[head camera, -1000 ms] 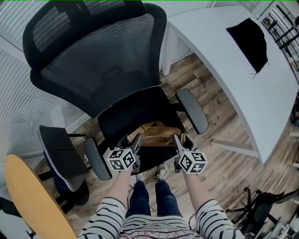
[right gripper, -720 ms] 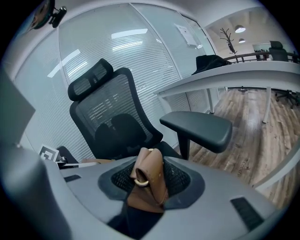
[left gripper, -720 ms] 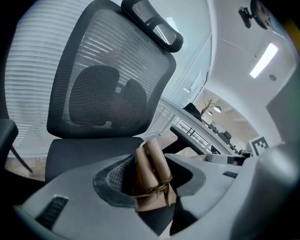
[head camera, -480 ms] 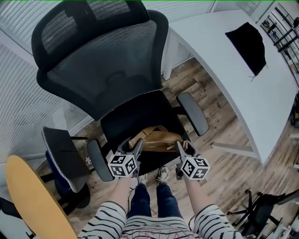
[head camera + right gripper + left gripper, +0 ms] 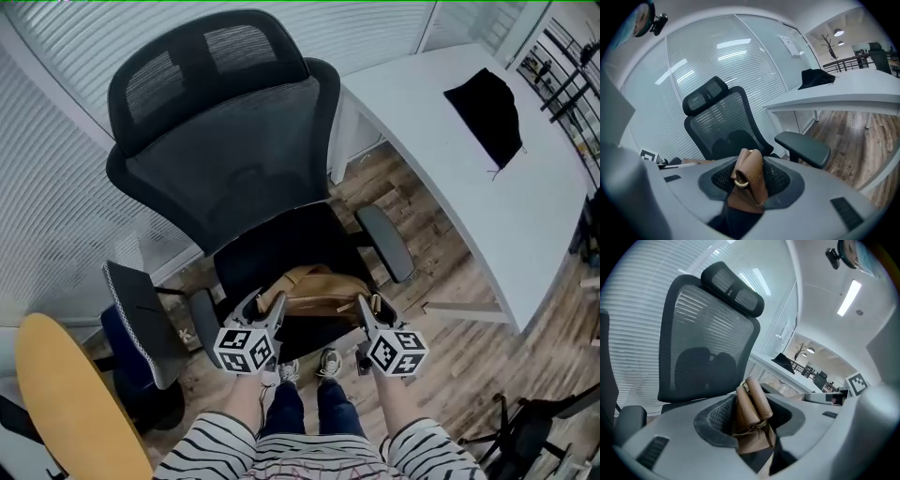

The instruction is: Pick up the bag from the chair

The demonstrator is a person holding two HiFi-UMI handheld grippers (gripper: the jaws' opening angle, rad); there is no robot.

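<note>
The tan leather bag [image 5: 314, 284] lies left to right at the black mesh office chair's [image 5: 234, 169] near seat edge; left gripper [image 5: 266, 306] and right gripper [image 5: 368, 308] each clench 1 handle end.

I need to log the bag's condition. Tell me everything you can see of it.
The bag is tan, leather-looking and soft, slumped low at the front of the black chair seat. Its rolled handles are pinched at either side, by the left gripper and by the right gripper, where a metal ring shows.
</note>
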